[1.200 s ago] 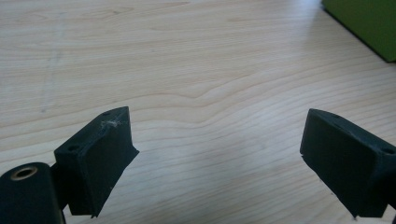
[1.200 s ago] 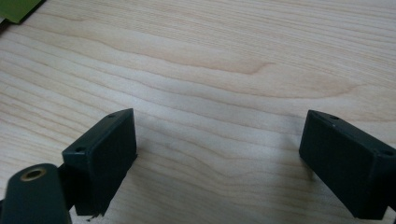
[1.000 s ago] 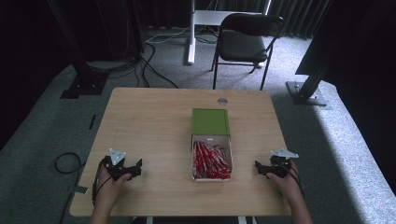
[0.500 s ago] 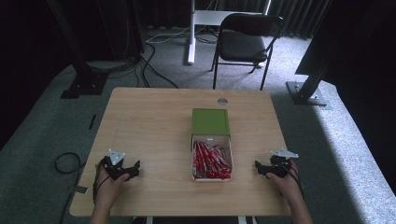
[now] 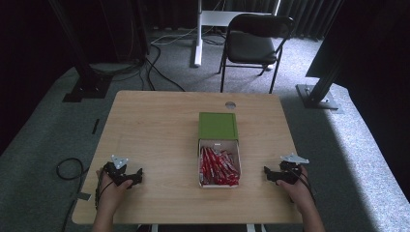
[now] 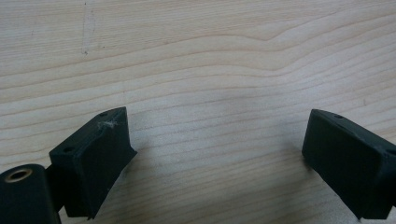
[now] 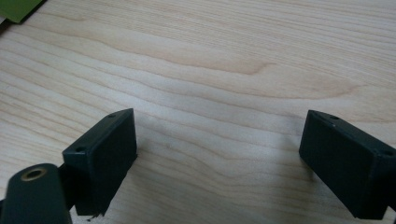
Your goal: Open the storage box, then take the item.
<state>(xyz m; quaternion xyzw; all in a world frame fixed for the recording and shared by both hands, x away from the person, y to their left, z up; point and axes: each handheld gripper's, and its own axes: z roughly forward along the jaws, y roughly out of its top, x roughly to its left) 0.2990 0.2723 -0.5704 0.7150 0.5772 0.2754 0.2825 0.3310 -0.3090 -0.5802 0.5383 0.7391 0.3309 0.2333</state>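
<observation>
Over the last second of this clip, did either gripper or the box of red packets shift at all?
Nothing visibly changed. The left gripper and right gripper rest on the table near its front corners, jaws open and empty, and the box of red packets sits between them with its green lid just beyond.

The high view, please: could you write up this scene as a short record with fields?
surface: wooden table
box: white tray pulled out of a green sleeve, mid-table
contents: red packets piled in the tray
left gripper: open, resting on the near left of the table, holding nothing
right gripper: open, resting on the near right, holding nothing
</observation>
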